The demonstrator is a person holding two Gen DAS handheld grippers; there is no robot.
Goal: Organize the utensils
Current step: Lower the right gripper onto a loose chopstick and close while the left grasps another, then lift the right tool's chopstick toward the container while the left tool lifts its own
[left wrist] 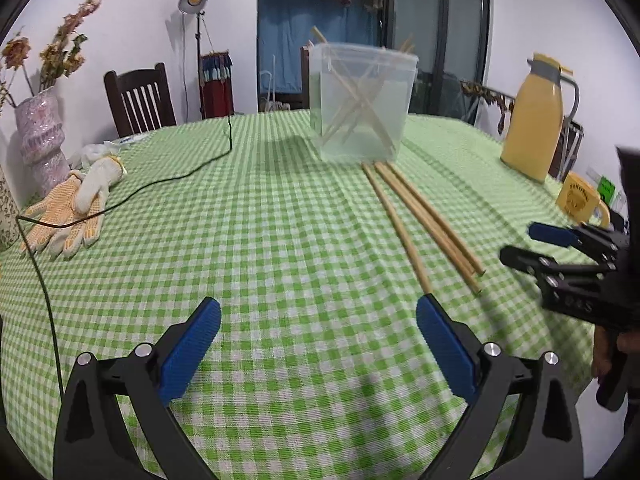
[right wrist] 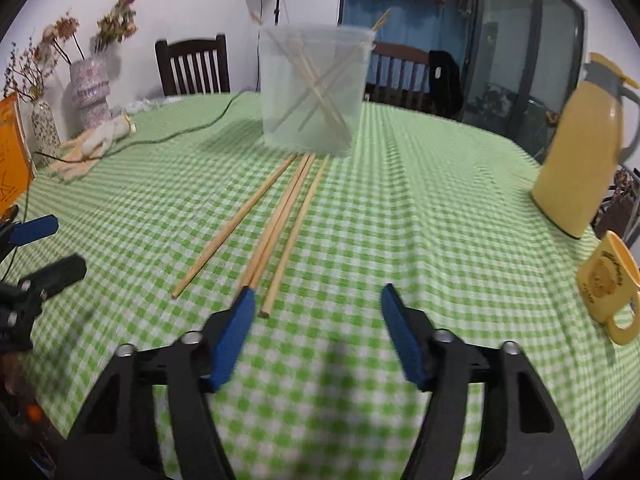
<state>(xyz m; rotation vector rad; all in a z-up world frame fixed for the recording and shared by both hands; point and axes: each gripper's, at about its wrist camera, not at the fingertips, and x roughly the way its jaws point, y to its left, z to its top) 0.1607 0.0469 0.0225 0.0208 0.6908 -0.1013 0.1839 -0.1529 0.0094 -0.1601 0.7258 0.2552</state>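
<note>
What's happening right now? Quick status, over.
Left gripper open, empty. Right gripper open, empty, near the chopsticks lying on the table. More already in the container. Nothing in the way.

Four chopsticks (right wrist: 276, 224) lay on the table (right wrist: 420, 220), just before the tub (right wrist: 314, 88) at twelve o'clock. The jug (right wrist: 580, 152) stood at two, gloves (right wrist: 92, 148) at ten.

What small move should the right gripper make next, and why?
Probably ease the right gripper forward and slightly to its left, to straddle the near end of one loose chopstick. Four chopsticks lie on the green checked tablecloth in front of the clear container, which already holds several. The fingers stand apart with nothing between them, just short of those ends.
</note>
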